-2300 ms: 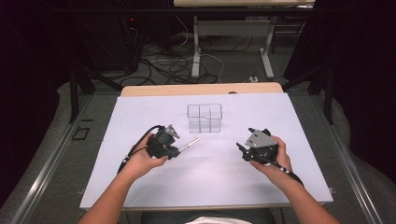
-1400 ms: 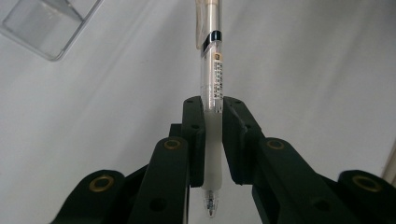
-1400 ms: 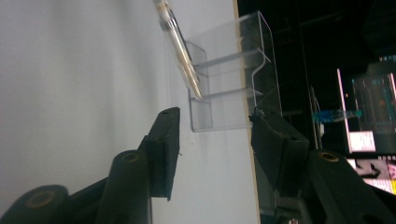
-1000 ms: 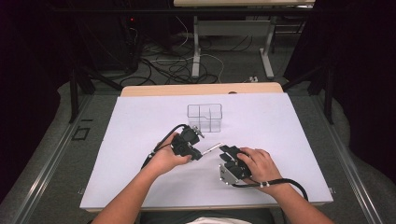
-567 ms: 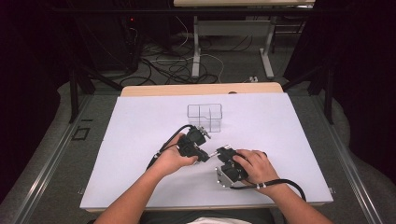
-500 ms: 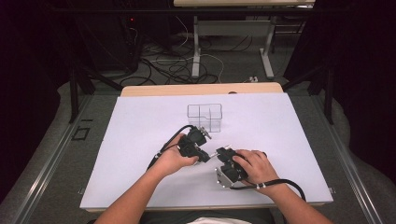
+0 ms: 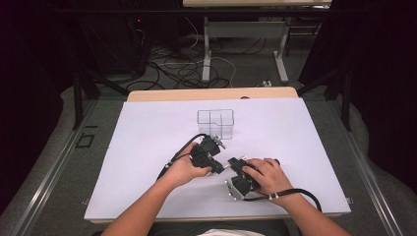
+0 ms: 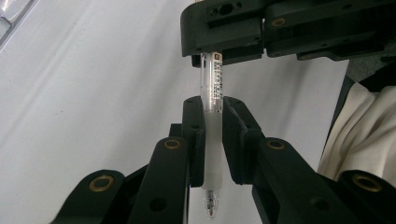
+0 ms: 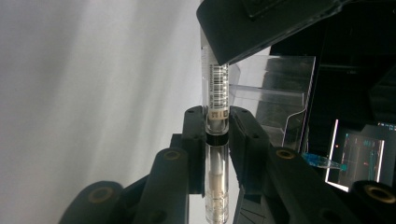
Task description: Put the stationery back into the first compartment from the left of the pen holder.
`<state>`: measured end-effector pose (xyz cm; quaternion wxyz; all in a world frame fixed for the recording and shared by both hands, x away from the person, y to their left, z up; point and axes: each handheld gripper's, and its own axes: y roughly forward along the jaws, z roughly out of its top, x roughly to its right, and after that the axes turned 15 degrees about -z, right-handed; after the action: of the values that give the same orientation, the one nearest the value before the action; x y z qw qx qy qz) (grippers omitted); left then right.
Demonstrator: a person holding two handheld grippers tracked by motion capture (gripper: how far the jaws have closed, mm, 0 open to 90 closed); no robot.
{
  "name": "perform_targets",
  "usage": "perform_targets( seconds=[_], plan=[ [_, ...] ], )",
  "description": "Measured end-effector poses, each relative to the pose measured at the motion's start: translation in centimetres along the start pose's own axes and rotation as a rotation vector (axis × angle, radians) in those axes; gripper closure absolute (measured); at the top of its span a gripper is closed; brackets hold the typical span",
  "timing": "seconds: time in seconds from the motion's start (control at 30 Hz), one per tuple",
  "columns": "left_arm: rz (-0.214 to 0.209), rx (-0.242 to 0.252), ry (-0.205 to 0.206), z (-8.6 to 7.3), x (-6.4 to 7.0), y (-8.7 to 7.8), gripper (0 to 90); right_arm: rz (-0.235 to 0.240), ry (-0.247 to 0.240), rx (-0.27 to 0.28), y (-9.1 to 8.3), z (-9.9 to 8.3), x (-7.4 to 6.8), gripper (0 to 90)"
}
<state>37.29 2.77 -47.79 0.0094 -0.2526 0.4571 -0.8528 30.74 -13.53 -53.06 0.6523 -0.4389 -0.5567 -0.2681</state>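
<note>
- Here both tools clamp one pen [image 8: 212, 135] above the surface [image 7: 147, 142]: left tool [image 8: 213, 140] on the grip, right tool [image 9: 217, 140] on the barrel.
- Held at opposite ends, probably to pull it apart or pass it over.
- Clear organizer [image 7: 215, 123] waits beyond.

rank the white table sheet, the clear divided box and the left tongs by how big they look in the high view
1. White table sheet, by far the largest.
2. Clear divided box.
3. Left tongs, partly under the hand, so the gap to the box is unsure.
</note>
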Motion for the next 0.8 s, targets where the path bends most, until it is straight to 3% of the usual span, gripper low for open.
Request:
perform_targets(
  seconds=[0.2, 0.43, 0.57, 0.8],
  plan=[
    [-0.006, 0.034, 0.004, -0.2, -0.2, 0.0, 78.2, 0.002, -0.023, -0.017, -0.1, 0.0, -0.1, 79.0],
    [0.004, 0.087, -0.028, -0.6, -0.4, -0.7, 65.5, 0.017, -0.022, -0.020, 0.0, -0.1, -0.3, 79.0],
    [0.034, 0.129, -0.049, -1.1, -0.9, -1.2, 61.0, 0.015, -0.010, -0.018, 0.0, -0.2, -0.2, 79.0],
    [0.084, 0.139, -0.087, -2.0, -1.9, -1.6, 58.7, -0.005, -0.007, 0.003, 0.1, -0.2, -0.2, 79.0]
  ],
)
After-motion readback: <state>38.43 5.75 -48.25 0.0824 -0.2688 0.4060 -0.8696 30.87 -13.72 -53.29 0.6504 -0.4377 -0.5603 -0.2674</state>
